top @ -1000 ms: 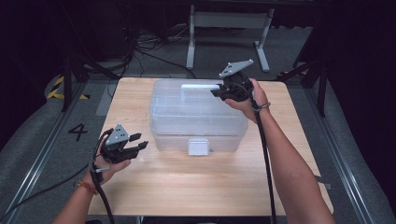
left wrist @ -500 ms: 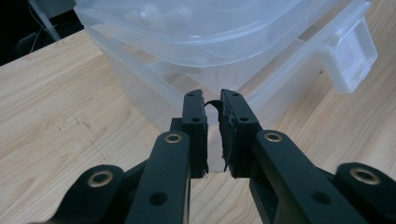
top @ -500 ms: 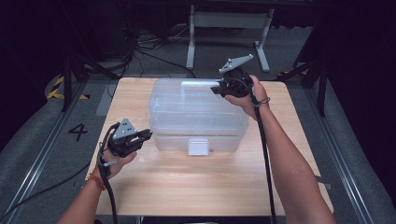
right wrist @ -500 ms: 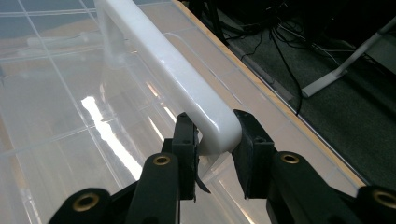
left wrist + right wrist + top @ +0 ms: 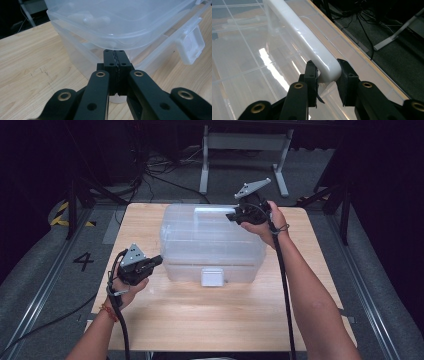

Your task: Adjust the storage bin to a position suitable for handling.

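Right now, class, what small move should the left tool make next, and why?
Probably ease forward to brace the clear box at its near-left corner. The left tool is shut just short of the rim, while the right tool already grips the white handle on the lid.

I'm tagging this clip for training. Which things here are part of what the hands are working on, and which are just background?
In play:
- clear plastic box on the table
- its white handle, clamped by the right gripper
- left gripper, shut, at the box's corner
- white latch on the front

Just lying about:
- metal stand
- floor cables
- yellow-black tape
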### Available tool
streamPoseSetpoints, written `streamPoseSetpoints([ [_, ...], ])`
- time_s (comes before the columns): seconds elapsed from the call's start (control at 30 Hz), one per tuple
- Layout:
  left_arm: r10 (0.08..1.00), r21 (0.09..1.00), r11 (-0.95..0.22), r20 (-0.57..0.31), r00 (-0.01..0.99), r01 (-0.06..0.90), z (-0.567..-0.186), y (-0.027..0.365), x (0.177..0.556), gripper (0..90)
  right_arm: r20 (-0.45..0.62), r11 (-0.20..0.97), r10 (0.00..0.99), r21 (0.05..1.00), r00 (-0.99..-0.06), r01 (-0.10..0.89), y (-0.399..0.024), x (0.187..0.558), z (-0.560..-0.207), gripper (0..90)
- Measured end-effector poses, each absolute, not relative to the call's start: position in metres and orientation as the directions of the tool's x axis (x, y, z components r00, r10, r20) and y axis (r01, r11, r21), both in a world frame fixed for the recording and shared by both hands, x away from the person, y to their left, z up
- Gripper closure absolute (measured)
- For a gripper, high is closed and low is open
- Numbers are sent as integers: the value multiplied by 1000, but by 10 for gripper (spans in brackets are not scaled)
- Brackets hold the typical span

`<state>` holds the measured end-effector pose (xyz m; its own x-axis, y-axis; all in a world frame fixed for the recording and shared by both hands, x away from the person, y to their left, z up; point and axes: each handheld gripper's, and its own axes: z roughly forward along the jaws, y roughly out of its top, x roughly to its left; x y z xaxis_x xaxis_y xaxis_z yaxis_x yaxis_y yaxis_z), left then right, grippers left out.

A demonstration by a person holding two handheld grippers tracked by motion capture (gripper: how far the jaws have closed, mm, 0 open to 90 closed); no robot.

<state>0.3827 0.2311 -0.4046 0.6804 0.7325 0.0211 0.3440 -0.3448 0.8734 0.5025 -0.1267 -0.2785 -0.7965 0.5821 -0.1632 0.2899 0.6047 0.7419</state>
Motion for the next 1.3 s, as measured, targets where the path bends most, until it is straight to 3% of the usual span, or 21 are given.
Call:
streamPoseSetpoints([
  [0.23, 731, 876, -343, 23, 681, 339, -404, 230, 386, 898, -157, 582, 602, 758, -783, 296, -130, 501, -280, 720],
  [0.47, 731, 878, -349, 37, 681, 327, -403, 230, 386, 898, -180, 575, 611, 770, -771, 277, -144, 492, -273, 647],
  [0.67, 729, 872, -365, 50, 683, 326, -403, 229, 385, 898, -220, 568, 631, 784, -744, 250, -165, 474, -265, 691],
  [0.93, 725, 870, -375, 60, 686, 320, -402, 229, 385, 898, -250, 551, 653, 804, -715, 222, -197, 448, -263, 669],
  [1.3, 725, 867, -387, 76, 684, 313, -399, 227, 386, 898, -256, 540, 668, 813, -698, 218, -233, 418, -287, 630],
])
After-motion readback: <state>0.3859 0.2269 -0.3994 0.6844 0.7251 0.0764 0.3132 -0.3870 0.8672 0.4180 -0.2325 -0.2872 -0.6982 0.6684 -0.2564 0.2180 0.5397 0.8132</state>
